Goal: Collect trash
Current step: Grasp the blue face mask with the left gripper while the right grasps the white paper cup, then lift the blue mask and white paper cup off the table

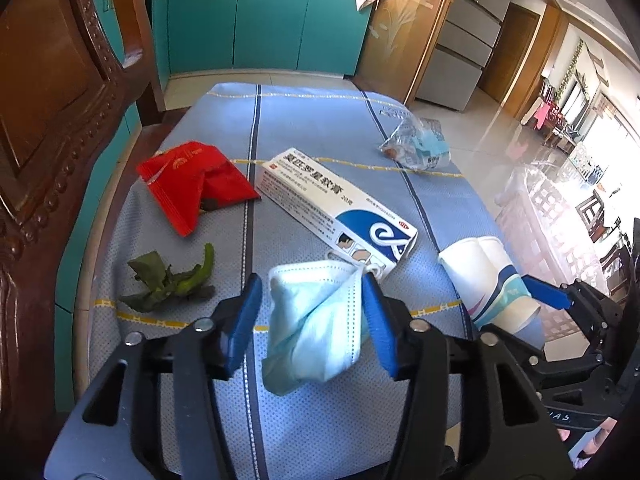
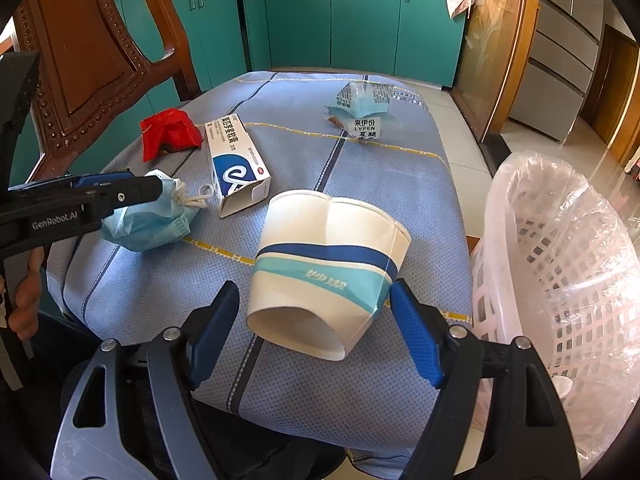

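**Two grippers poised over litter on a cloth-covered seat**

Nearest the left wrist camera, the left gripper pointed steeply down, its blue-padded jaws standing apart around a crumpled pale blue surgical face mask. The right-hand pad appeared to touch the mask's edge; the left-hand pad stood clear of it. The mask lay on the blue dotted cloth with dark stripes that covered the seat.

Nearest the right wrist camera, the right gripper was also angled steeply down, with jaws apart on either side of a dented white paper cup with blue and teal bands. The cup lay on its side with its base towards the camera, the right-hand pad just beside it and the left-hand pad clear. To the right, beside the seat, stood a white lattice plastic basket lined with a clear bag. At the left edge of that view, a hand gripped the left tool's handle.

Further back lay a wilted green vegetable scrap, a white and blue medicine carton with an open end, and a torn red foil wrapper. Farthest was a clear printed snack wrapper, with a carved wooden chair back on the left and teal cabinets behind.
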Motion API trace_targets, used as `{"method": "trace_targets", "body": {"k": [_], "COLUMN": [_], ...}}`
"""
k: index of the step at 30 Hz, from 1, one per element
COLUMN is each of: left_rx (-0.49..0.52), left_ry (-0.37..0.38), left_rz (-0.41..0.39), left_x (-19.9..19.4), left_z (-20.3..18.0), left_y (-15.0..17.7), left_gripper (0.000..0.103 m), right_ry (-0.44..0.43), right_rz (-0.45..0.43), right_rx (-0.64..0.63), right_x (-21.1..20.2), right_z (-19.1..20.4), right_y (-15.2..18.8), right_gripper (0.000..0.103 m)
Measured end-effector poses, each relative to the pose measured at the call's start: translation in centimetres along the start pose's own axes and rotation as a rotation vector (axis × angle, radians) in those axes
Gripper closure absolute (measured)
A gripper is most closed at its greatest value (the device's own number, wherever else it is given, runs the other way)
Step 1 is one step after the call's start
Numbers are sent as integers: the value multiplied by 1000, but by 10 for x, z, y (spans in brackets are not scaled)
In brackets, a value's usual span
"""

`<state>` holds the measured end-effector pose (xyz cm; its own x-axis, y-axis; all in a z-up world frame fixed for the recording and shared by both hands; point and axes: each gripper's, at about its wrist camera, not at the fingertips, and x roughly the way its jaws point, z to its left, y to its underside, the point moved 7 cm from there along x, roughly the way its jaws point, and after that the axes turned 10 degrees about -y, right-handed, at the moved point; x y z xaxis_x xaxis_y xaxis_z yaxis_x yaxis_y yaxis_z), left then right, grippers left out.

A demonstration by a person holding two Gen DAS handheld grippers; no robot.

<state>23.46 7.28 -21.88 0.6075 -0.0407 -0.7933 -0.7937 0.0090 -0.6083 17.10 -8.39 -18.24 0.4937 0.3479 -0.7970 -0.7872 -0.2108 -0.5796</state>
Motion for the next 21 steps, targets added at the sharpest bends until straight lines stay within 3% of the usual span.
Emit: {"method": "trace_targets", "body": {"k": [8, 12, 21], "left_rx": [5, -8, -70], "left_ry": [-19, -32, -16], "left_rz": [-6, -10, 4], "left_x": [1, 1, 1], "left_z": [2, 6, 18], "left_y": [-1, -2, -1], "left_gripper": [40, 27, 18], "right_ry": [-4, -20, -43], "right_rz": [-4, -1, -50], "right_rx": [-5, -4, 42], "right_x": [0, -1, -19], "right_z": [0, 1, -7], "right_y": [2, 3, 0], "right_gripper": [27, 34, 38]}}
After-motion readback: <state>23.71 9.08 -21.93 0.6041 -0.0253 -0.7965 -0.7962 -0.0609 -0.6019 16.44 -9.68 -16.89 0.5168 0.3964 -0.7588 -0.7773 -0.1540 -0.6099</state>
